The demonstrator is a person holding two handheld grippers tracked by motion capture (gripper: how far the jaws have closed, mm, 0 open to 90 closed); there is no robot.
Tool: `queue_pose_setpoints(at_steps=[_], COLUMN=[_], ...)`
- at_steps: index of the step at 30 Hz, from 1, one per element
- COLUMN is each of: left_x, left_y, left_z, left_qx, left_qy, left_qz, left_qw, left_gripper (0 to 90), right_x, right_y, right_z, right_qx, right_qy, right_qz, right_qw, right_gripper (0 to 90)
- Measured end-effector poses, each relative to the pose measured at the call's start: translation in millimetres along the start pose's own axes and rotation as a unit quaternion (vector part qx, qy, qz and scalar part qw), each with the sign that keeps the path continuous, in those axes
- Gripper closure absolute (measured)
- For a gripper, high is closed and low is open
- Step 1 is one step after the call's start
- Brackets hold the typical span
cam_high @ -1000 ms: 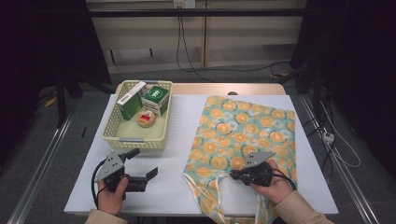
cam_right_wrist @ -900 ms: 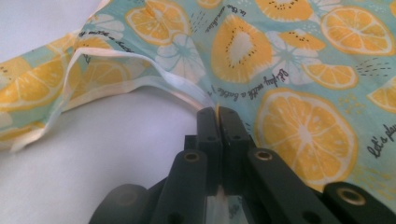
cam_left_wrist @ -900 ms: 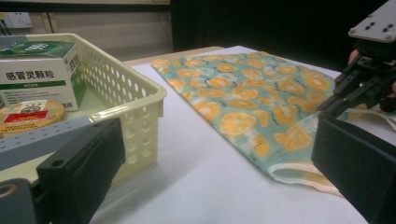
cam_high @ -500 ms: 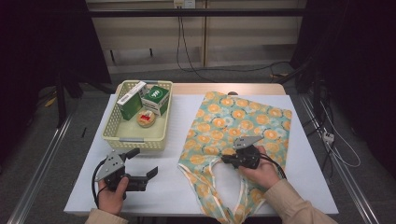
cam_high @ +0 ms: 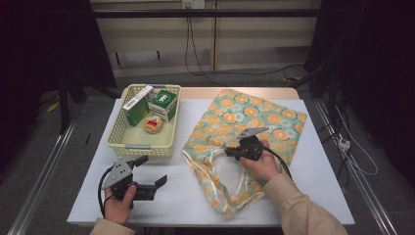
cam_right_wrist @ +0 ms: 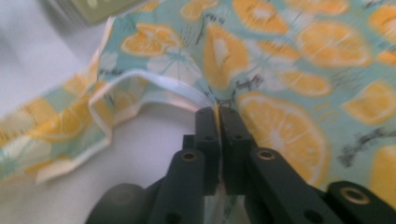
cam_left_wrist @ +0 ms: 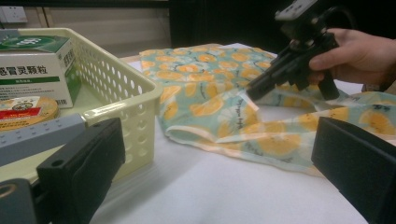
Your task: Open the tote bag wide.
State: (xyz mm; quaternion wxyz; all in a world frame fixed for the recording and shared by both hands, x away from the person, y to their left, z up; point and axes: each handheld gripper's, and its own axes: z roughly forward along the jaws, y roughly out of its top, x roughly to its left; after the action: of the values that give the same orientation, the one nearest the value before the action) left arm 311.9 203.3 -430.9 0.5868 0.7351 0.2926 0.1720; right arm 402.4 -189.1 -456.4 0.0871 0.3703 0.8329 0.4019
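Orange-print fabric pinched by one claw, the other claw spread and idle

High view: the lemon-patterned cloth bag [cam_high: 244,127] lies right of centre on the white tabletop [cam_high: 181,196], the right claw [cam_high: 230,152] on its rim; at lower left the left claw [cam_high: 152,171] hovers spread, below the cream basket [cam_high: 139,146]. Left gripper view: its jaws stand wide apart with nothing between, the basket at left, the bag [cam_left_wrist: 219,93] at centre. Right gripper view: the jaws, having just eased slightly, pinch the bag's white-edged rim [cam_right_wrist: 205,100] at centre frame.
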Motion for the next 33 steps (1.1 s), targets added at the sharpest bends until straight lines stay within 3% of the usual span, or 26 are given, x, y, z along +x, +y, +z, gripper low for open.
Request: queue_pose_setpoints(at_steps=[2,3,9,18,20,24,27,31,33], left_x=[0.2,0.2,0.5,-3.4,-3.9,-4.6,-5.1,-5.7,-5.4], left_y=[0.2,0.2,-1.0,0.7,1.6,2.4,2.6,2.1,1.7], left_z=[-0.5,-0.8,1.1,3.4,3.4,4.4,5.8,7.3,7.2], left_qx=[-0.001,-0.001,0.002,0.007,0.006,0.008,0.008,0.012,0.012], left_qy=[0.001,0.001,0.0,-0.001,-0.002,-0.002,-0.003,-0.006,-0.006], left_qz=[0.002,0.001,-0.003,0.002,0.007,0.008,0.007,0.01,0.009], left_qw=[1.0,1.0,1.0,1.0,1.0,0.9999,0.9999,0.9999,0.9999], left_gripper=[2.5,2.5,2.5,2.5,2.5,2.5,2.5,2.5,2.5], right_x=[3.5,8.8,16.3,21.6,23.2,29.0,43.7,55.7,62.1], right_y=[-2.0,-2.9,-10.8,-38.7,-42.7,-40.2,-32.0,-25.6,-22.8], right_z=[3.7,0.8,-26.3,-59.1,-73.0,-86.2,-93.4,-90.9,-86.0], right_qx=[0.01,0.007,-0.009,0.002,-0.006,-0.025,-0.039,-0.039,-0.04], right_qy=[0.009,0.006,0.012,0.009,0.012,0.016,0.031,0.049,0.066], right_qz=[-0.014,-0.024,-0.025,-0.043,-0.033,-0.035,-0.047,-0.055,-0.047], right_qw=[0.9998,0.9997,0.9996,0.999,0.9994,0.9989,0.9977,0.9965,0.9959], right_gripper=[70.5,56.3,41.0,39.7,39.8,39.9,40.1,40.0,39.9])
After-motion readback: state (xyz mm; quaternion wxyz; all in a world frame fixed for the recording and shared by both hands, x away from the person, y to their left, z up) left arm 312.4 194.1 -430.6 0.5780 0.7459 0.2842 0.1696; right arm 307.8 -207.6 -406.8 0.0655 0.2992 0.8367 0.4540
